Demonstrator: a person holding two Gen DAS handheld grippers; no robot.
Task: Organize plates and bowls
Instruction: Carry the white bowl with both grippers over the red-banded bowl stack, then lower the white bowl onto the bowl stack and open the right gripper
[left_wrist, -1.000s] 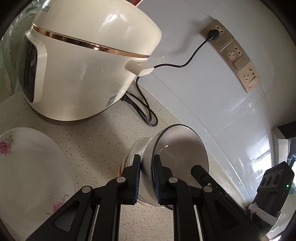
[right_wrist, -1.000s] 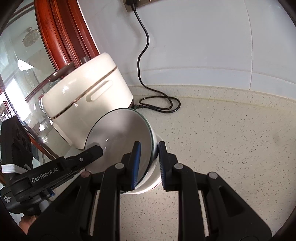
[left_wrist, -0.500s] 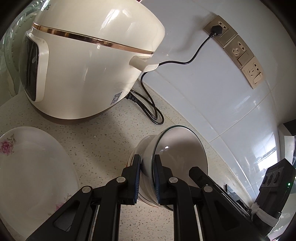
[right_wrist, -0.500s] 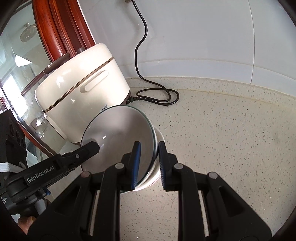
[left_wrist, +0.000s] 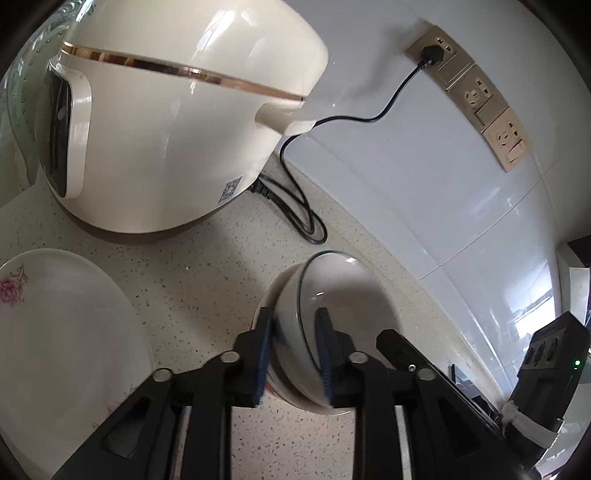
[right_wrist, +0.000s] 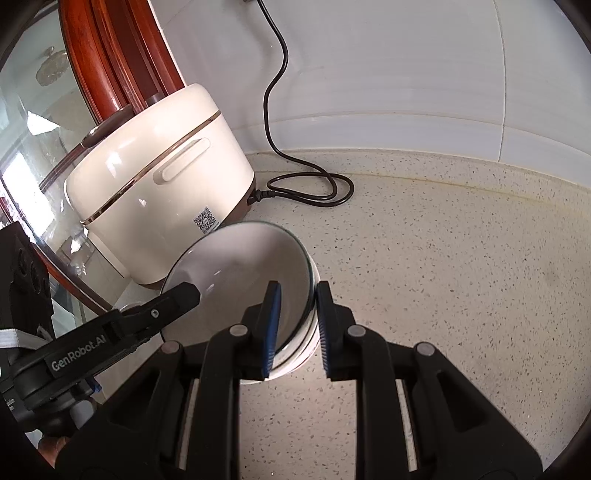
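A white bowl with a thin dark rim (left_wrist: 343, 310) is nested in another white bowl on the speckled counter; it also shows in the right wrist view (right_wrist: 243, 273). My left gripper (left_wrist: 293, 354) straddles the stack's left rim, jaws slightly apart around the wall. My right gripper (right_wrist: 295, 326) straddles the opposite rim, jaws also a little apart. A white plate with pink flowers (left_wrist: 62, 332) lies at the left of the left wrist view.
A cream rice cooker (left_wrist: 173, 122) stands behind the bowls, also in the right wrist view (right_wrist: 155, 184). Its black cord (right_wrist: 314, 188) loops on the counter and runs up to wall sockets (left_wrist: 476, 92). White tiled wall behind; a glass door with a red wood frame (right_wrist: 110, 59) at the left.
Both grippers' jaws have opened a little around the bowl rims. The bowl stack has come down onto the counter nearer the rice cooker.
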